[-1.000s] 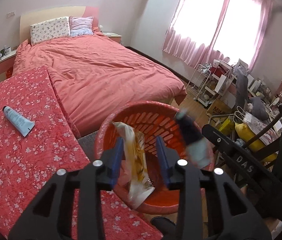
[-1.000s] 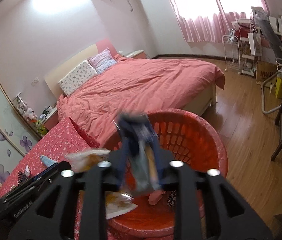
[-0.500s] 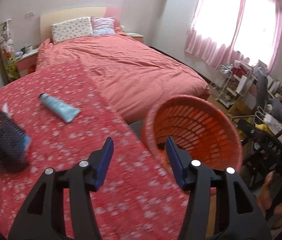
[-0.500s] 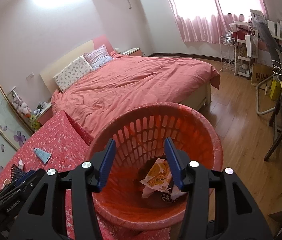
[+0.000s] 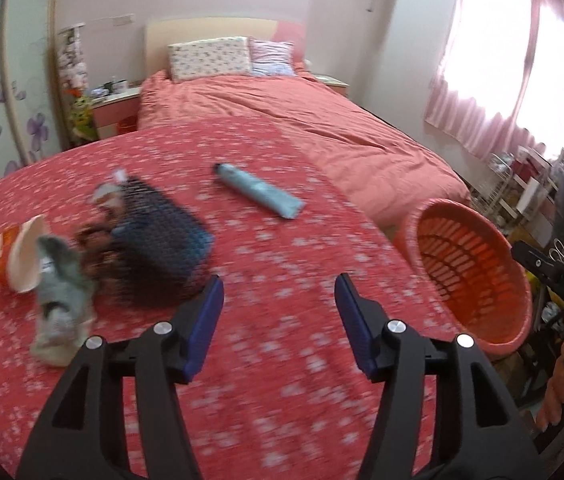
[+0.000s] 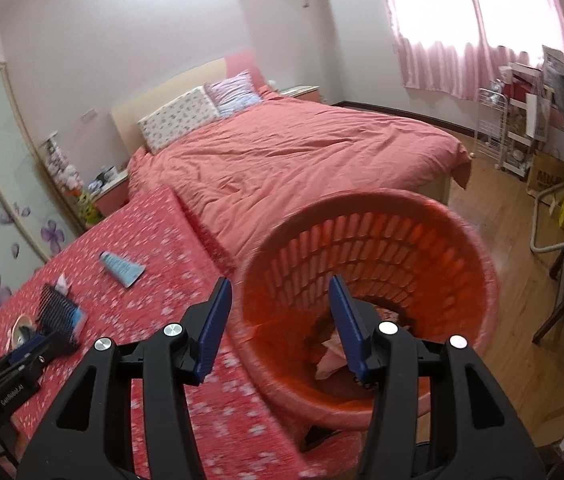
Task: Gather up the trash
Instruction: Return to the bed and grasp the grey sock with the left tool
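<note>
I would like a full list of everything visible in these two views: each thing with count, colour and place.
table cloth: one, red with white flowers, foreground.
tube: one, light blue, lying on the cloth, far side.
dark mesh item: one, black and blue, left on the cloth; blurred.
crumpled wrappers: a few, grey-green, white and orange, beside the mesh item.
basket: one, orange-red, slotted wall, at the cloth's right edge, some trash inside.
bed: one, salmon cover, two pillows, behind.
curtains: pink, at the window.
shelf cart: one, white, cluttered, by the window.
left hand-held gripper: black, blue pads, jaws opening, nothing between.
right hand-held gripper: same colours, open, empty, by the basket rim.
</note>
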Available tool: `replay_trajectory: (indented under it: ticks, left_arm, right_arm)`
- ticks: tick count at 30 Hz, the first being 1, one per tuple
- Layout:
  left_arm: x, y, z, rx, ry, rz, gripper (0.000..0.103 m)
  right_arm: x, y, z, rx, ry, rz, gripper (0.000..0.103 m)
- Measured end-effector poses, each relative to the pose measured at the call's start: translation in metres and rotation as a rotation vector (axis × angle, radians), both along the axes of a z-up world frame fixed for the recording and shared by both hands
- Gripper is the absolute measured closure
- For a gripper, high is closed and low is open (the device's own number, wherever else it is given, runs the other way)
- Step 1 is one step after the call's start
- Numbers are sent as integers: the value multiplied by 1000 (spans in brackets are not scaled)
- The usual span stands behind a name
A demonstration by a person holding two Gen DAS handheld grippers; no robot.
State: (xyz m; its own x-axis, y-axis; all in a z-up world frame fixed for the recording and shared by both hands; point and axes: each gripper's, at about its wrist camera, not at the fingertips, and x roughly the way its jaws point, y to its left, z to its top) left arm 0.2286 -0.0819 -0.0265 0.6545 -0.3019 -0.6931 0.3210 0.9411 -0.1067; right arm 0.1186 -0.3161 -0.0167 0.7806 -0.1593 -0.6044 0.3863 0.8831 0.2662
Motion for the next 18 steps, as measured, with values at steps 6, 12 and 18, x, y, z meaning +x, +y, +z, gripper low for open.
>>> replay_trajectory:
  ticks: [6, 12, 18]
  left_arm:
    - [-4, 56, 4, -7, -8, 101, 46]
    - [6, 120, 0, -18, 6, 237, 46]
    - [26, 150, -14, -40, 62, 286, 47]
  right_arm:
    - [10, 38, 0, -21, 20, 88, 52]
    - [20, 78, -4, -42, 43, 169, 52]
    - [32, 112, -11, -56, 69, 233, 52]
